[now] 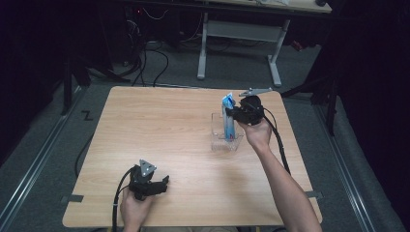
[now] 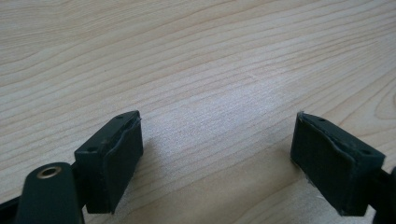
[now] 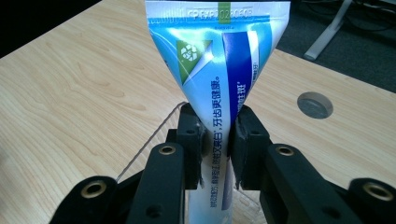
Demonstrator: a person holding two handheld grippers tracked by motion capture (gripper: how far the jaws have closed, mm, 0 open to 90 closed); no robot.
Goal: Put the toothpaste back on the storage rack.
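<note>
My right tongs [image 3: 217, 140] are clamped on the toothpaste tube [image 3: 217, 60], pads pressing both sides of its narrower body w/ the flat crimped end fanning out above them in the right gripper view. Tube is blue and white w/ a green patch and printed text. In the high view the right tongs [image 1: 235, 114] sit at the far right part of the bench [image 1: 159, 130], gripping the tube [image 1: 228, 118] approx upright, its lower end inside a clear plastic holder [image 1: 225, 141]. Can't tell from here whether the tube's bottom touches the holder's floor. The holder stands on the bench just left of my right hand [image 1: 257, 133]; one thin clear edge of it shows left of the jaws in the right gripper view. A round grey cable port [image 3: 314, 104] is set in the bench top beyond the tube on that side.

Left tongs [image 2: 217, 158] stand wide, nothing btwn the pads, just bare wood grain under them. In the high view the left tongs [image 1: 162, 183] are at the near left of the bench, held low by my left hand [image 1: 135, 208], pointing right, well apart from tube and holder. Grey three-cornered plate on top, cable trailing off the near edge.
</note>
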